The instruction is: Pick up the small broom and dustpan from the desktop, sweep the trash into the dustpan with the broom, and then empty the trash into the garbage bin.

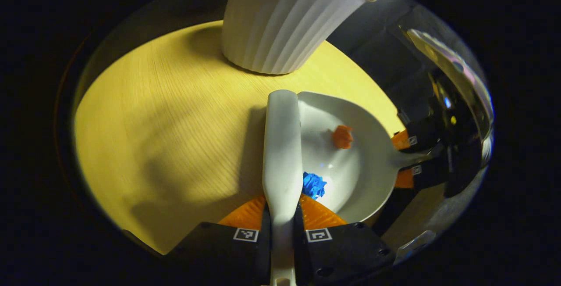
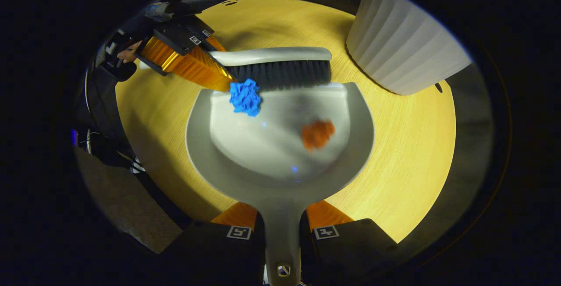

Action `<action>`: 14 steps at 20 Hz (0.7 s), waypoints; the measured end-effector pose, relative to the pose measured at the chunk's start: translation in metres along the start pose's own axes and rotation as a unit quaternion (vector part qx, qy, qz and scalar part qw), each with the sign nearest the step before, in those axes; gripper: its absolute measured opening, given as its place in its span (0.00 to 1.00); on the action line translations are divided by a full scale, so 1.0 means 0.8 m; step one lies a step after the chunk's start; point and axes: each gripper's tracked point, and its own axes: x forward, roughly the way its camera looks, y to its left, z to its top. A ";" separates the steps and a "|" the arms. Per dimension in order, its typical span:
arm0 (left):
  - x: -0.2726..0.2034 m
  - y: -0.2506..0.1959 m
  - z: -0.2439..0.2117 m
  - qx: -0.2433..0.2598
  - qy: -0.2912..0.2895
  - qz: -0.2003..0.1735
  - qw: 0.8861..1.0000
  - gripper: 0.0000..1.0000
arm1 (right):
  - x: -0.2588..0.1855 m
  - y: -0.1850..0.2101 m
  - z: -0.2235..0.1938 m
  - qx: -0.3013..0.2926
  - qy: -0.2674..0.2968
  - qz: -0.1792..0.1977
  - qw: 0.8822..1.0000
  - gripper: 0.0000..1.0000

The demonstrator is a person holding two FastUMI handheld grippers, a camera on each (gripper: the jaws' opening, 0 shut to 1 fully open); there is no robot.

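In the left gripper view my left gripper point(image 1: 282, 216) is shut on the handle of the small white broom point(image 1: 282, 145), which points away from me across the dustpan's mouth. The white dustpan point(image 1: 350, 176) lies on the wooden desktop with a blue paper scrap point(image 1: 313, 185) and an orange scrap point(image 1: 342, 137) in it. My right gripper point(image 2: 280, 222) is shut on the dustpan point(image 2: 245, 154) handle. The right gripper view has the broom's dark bristles point(image 2: 280, 74) at the pan's front lip, the blue scrap point(image 2: 245, 97) beside them and the orange scrap point(image 2: 317, 134) deeper inside. The left gripper point(image 2: 193, 58) is at upper left.
A white ribbed garbage bin point(image 1: 280, 23) stands on the round wooden desktop point(image 1: 166, 123) just beyond the dustpan, and is at upper right in the right gripper view, garbage bin point(image 2: 403, 44). The desktop's edge curves close behind the bin, with dark booth wall past it.
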 end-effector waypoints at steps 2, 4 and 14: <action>-0.008 0.004 0.004 -0.001 -0.021 0.019 1.000 0.25 | 0.002 -0.001 -0.001 0.004 -0.015 -0.006 1.000 0.36; -0.033 0.000 0.009 -0.013 -0.049 0.032 0.998 0.25 | 0.000 0.002 -0.003 0.014 -0.030 -0.007 0.999 0.40; -0.124 0.061 -0.025 -0.081 -0.124 0.165 0.975 0.25 | -0.112 -0.028 -0.020 0.095 -0.046 -0.028 0.994 0.36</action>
